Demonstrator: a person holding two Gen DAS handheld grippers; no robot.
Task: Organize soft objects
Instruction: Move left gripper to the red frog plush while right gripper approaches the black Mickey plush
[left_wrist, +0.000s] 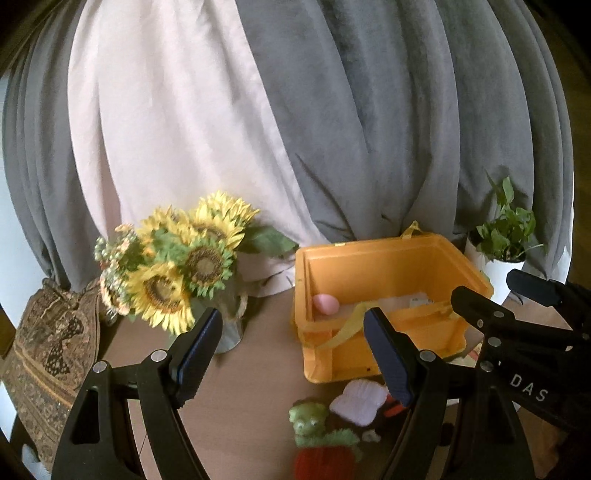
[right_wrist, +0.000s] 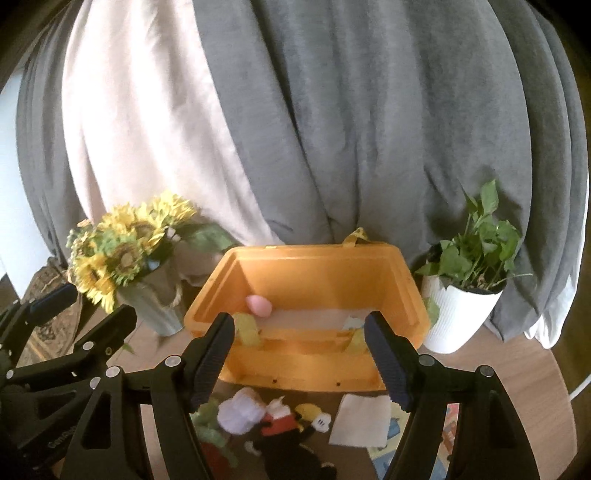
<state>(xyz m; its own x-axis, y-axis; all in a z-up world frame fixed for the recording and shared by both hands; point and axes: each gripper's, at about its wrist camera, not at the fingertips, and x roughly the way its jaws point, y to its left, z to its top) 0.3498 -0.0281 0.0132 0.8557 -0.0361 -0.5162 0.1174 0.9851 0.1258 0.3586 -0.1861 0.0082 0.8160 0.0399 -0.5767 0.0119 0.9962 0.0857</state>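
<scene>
While both claws hang above the desk (right_wrist: 517, 376) with nothing in them, the soft stuff is split between the bin (right_wrist: 314, 280) and the desk in front of it. Left claw (left_wrist: 293, 354) has its jaws spread wide, and the right claw (right_wrist: 299, 358) is spread just as wide – neither touches a toy.

The orange bin sits open toward the back, yellow straps draped over its near wall. Inside, a pink toy (right_wrist: 259, 305) lies against the left wall, and there's something pale on the bin floor to the right, too blurry to name.

On the desk just in front of the bin:
- a green plush (left_wrist: 308, 417) with a red lower part, nearest the left claw
- a white knit piece (right_wrist: 242, 410) right beside it
- a Mickey doll (right_wrist: 291, 428) – red shorts, yellow shoe, white glove – lying on its side, touching the knit piece
- a white cloth (right_wrist: 360, 419) to the right, partly over a colourful sheet, next to the right claw's right finger

Sunflowers (left_wrist: 177, 266) in a grey vase stand left of the bin, a potted plant (right_wrist: 469, 280) in a white pot stands right of it. Grey and pale pink curtains (right_wrist: 332, 129) fill the back. From the left wrist view the right claw (left_wrist: 484, 291) pokes in at the right edge, beside the bin.
</scene>
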